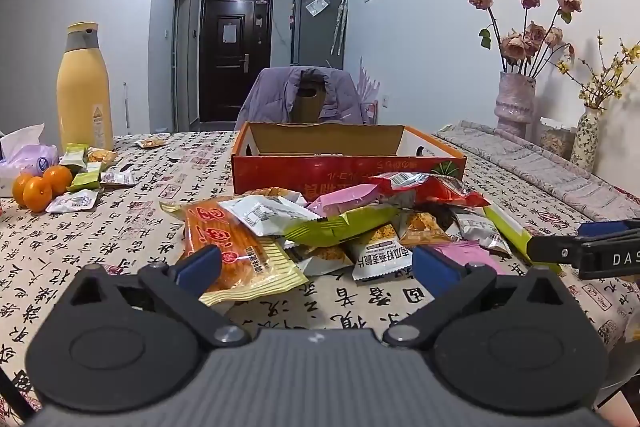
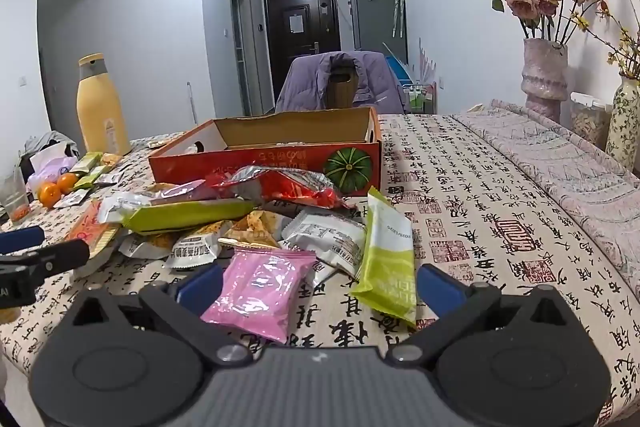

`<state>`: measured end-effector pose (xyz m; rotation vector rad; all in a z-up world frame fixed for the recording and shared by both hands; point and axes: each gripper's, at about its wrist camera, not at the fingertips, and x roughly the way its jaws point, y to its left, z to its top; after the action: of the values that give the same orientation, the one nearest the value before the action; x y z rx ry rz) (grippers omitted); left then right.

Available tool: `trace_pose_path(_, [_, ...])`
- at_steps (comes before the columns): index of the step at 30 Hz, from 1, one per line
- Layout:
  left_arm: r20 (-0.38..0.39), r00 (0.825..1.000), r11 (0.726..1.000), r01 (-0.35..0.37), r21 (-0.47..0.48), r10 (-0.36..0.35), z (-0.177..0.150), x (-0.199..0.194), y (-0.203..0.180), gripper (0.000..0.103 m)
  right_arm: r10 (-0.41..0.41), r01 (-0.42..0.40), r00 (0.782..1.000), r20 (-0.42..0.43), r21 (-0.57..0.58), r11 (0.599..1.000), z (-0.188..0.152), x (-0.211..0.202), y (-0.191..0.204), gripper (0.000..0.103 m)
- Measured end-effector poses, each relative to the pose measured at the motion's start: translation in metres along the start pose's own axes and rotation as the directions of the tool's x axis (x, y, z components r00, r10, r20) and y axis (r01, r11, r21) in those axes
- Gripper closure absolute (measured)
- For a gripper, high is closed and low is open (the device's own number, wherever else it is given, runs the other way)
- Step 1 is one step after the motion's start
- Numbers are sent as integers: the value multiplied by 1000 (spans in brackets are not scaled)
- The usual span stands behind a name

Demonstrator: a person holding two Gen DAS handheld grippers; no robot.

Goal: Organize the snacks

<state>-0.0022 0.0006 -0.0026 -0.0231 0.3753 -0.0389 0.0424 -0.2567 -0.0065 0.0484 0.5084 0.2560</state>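
A pile of snack packets lies on the table in front of an open red cardboard box, which also shows in the right wrist view. My left gripper is open and empty, its fingers either side of an orange packet and a white packet. My right gripper is open and empty, just behind a pink packet and a lime-green packet. A red foil packet lies on top of the pile. The right gripper's fingers show at the right edge of the left wrist view.
A yellow bottle, tangerines, a tissue pack and several small packets are at the left. Vases with flowers and a folded cloth are at the right. A chair with a purple jacket stands behind the box.
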Motion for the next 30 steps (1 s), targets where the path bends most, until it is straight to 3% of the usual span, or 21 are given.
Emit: trace_pose_path(30, [-3, 1000, 1000, 13, -5, -13, -1, -2, -1, 0, 6, -6, 1000, -14, -11, 1000, -5, -1, 4, 0])
